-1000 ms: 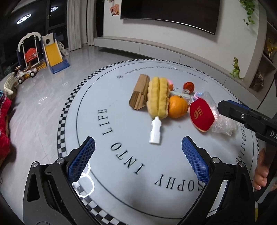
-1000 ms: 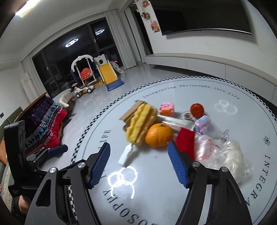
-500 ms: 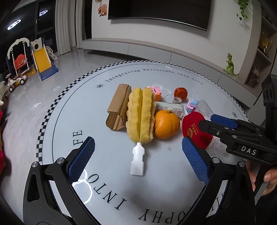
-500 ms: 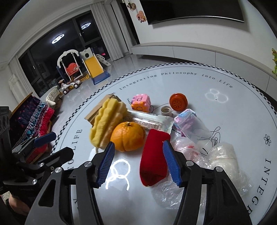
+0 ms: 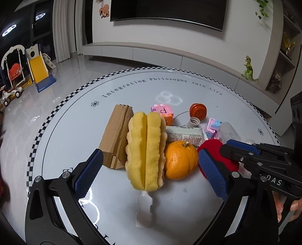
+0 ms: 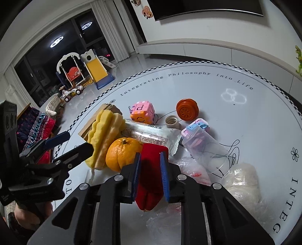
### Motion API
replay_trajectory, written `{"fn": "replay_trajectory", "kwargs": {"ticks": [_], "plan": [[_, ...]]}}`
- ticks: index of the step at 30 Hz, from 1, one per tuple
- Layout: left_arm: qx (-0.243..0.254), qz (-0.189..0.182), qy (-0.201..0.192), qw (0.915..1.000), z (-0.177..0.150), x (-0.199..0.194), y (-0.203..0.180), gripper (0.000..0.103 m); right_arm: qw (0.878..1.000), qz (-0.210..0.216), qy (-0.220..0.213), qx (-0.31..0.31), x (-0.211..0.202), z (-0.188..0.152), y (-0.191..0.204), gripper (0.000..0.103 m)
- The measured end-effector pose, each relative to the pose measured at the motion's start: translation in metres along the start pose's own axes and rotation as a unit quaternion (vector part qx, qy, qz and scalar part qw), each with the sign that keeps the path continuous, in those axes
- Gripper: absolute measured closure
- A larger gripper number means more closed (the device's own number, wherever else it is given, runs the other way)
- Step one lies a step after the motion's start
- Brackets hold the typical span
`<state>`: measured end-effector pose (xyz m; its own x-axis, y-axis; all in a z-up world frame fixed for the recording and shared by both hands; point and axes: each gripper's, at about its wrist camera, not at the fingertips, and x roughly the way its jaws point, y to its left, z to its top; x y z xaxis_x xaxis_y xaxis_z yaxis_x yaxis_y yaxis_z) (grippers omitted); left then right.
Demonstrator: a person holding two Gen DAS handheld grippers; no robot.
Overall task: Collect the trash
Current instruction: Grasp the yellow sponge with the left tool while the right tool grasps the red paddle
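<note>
1. A clear plastic cup lies on its side beyond and to the right of the orange; a pale blue and pink toy shows at its mouth, though I cannot tell whether the toy is inside or just behind it
2. A crumpled clear bag lies on the near right of the orange; its contents look whitish but are too blurred to name
3. The right gripper has just been closing and now pinches the red wrapper between its blue pads; the wrapper lies just right of the orange, touching it
4. The left gripper is spread wide, holding nothing, its fingers straddling the yellow sponge brush and the orange without touching them
5. The sponge brush lies against the left side of the orange, with a folded cardboard piece further left
6. A printed clear packet lies just beyond the orange; a pink cube, a small white cap and an orange yo-yo lie further beyond
7. Everything rests on a round white table with a chequered rim and printed lettering
8. Far beyond the orange are a glossy floor, a toy slide and swing, a dark window and a wall-mounted screen
</note>
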<state>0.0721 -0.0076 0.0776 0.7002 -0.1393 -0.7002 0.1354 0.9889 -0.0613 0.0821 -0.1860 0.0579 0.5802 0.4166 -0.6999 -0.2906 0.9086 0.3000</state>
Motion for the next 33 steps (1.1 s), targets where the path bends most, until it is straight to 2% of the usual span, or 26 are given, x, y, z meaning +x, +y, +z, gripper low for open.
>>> {"fn": "replay_trajectory", "kwargs": {"ticks": [4, 10, 13, 15, 17, 19, 22, 25, 29, 33], "plan": [[0.000, -0.006, 0.011, 0.9999, 0.002, 0.014, 0.001, 0.006, 1.000, 0.000, -0.005, -0.003, 0.001, 0.000, -0.002, 0.081], [-0.001, -0.010, 0.031, 0.9995, 0.006, 0.038, 0.006, 0.022, 1.000, 0.000, -0.009, -0.001, -0.003, 0.001, -0.005, 0.081], [-0.032, -0.016, 0.033, 0.9988, 0.009, 0.043, 0.017, 0.024, 1.000, -0.005, -0.013, 0.004, -0.005, 0.000, -0.009, 0.080], [-0.042, -0.012, 0.037, 0.9984, 0.011, 0.045, 0.021, 0.030, 1.000, -0.009, -0.013, 0.005, -0.005, -0.001, -0.011, 0.079], [-0.037, -0.011, 0.040, 0.9984, 0.010, 0.047, 0.020, 0.041, 1.000, -0.012, -0.014, 0.005, -0.007, -0.002, -0.012, 0.076], [-0.013, 0.000, 0.042, 0.9991, 0.009, 0.048, 0.012, 0.043, 1.000, -0.017, -0.015, 0.007, -0.008, -0.003, -0.012, 0.068], [0.019, 0.020, 0.039, 0.9989, 0.004, 0.049, -0.002, 0.043, 1.000, -0.022, -0.015, 0.008, -0.007, -0.003, -0.013, 0.065], [-0.001, 0.009, 0.040, 0.9992, 0.004, 0.051, 0.003, 0.043, 1.000, -0.022, -0.012, 0.006, -0.006, -0.001, -0.010, 0.061], [0.005, 0.007, 0.044, 0.9990, 0.003, 0.049, 0.003, 0.050, 1.000, -0.013, -0.004, -0.004, -0.004, 0.000, -0.004, 0.057], [-0.004, 0.002, 0.049, 0.9988, 0.003, 0.049, 0.007, 0.050, 1.000, 0.001, 0.002, -0.008, -0.003, 0.000, 0.005, 0.053]]}}
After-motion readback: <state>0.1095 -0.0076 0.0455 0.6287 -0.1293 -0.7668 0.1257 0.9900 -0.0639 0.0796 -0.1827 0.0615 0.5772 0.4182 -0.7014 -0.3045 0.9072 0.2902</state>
